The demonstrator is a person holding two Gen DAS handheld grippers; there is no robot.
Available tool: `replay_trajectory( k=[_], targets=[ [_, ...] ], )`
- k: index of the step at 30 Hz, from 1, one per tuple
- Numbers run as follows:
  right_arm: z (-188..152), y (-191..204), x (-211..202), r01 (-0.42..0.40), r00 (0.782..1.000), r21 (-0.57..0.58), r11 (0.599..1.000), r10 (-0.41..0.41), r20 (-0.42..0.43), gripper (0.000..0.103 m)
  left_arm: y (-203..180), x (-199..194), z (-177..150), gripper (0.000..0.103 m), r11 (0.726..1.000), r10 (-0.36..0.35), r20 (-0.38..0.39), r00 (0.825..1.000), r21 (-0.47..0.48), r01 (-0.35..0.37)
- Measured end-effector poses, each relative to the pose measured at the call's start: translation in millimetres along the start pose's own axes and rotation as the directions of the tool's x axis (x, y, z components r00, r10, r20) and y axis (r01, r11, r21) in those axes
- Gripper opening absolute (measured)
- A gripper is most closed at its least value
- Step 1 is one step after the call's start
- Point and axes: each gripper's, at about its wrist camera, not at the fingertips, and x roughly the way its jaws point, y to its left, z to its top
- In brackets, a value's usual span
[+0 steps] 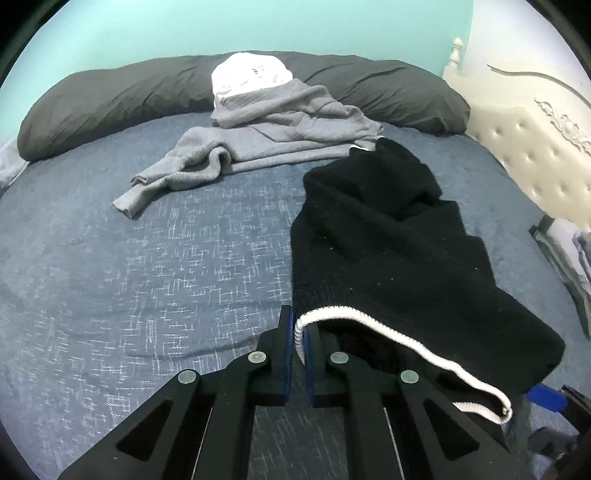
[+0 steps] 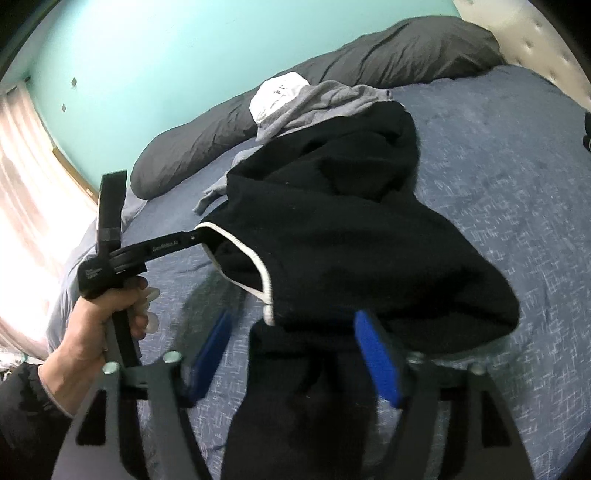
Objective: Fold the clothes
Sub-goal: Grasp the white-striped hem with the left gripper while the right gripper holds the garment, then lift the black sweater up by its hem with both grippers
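Your left gripper (image 1: 300, 338) pinches the white-trimmed hem (image 1: 373, 334) of the black garment (image 1: 388, 240), whose length runs from that hem toward the grey pillow (image 1: 110, 99); your right gripper (image 2: 295, 354) is spread around the hem's other end.

Both wrist cams close, angled down across bed (image 1: 129, 280); shared: black garment (image 1: 388, 240), dark bolster (image 1: 110, 99), teal wall (image 1: 258, 26).

A black fleece garment with a white ribbed hem (image 1: 388, 251) stretches from near right toward the far pile, its hem corner lifted. Behind it, a crumpled grey knit garment (image 1: 258, 140) sprawls under a white cloth (image 1: 251, 75).
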Motion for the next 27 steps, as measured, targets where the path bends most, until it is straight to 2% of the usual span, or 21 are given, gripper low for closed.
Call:
replay_trajectory(
  k=[2,6,7,8,10,12,13,16,27],
  targets=[
    [2,7,10,0.030,0.999,-0.030,0.999,-0.031,-0.015,0.072,-2,-5,-1,0.005,1.000,-0.010,0.002,1.000,0.000,0.010],
    [4,8,32,0.150,0.988,-0.076,0.986,-0.153,-0.035,0.070,-6,-18,-2,0.005,1.000,-0.025,0.013,1.000,-0.001,0.025],
    [4,6,34,0.173,0.984,-0.080,0.982,-0.176,-0.032,0.060,-7,-21,-3,0.005,1.000,-0.028,0.016,0.999,0.002,0.028],
    [4,4,35,0.194,0.980,-0.081,0.978,-0.197,-0.030,0.054,-8,-25,-3,0.005,1.000,-0.030,0.019,0.999,0.006,0.030],
    [5,-2,37,0.209,0.977,-0.078,0.975,-0.212,-0.032,0.030,-12,-33,-4,0.005,0.999,-0.032,0.023,0.999,0.021,0.031],
    [5,-6,34,0.197,0.979,-0.077,0.977,-0.201,-0.042,0.015,-15,-41,-4,0.005,0.999,-0.030,0.027,0.999,0.032,0.030],
    [6,-7,32,0.193,0.979,-0.077,0.978,-0.196,-0.046,0.010,-16,-46,-5,0.005,0.999,-0.029,0.029,0.999,0.036,0.028],
    [8,-11,20,0.170,0.984,-0.069,0.983,-0.173,-0.041,0.008,-20,-60,-5,0.005,0.999,-0.022,0.037,0.999,0.045,0.021],
    [44,0,-71,0.084,0.992,-0.096,0.992,-0.075,0.102,0.006,-46,-142,7,0.004,0.996,-0.032,0.112,0.993,0.081,0.023]
  ],
)
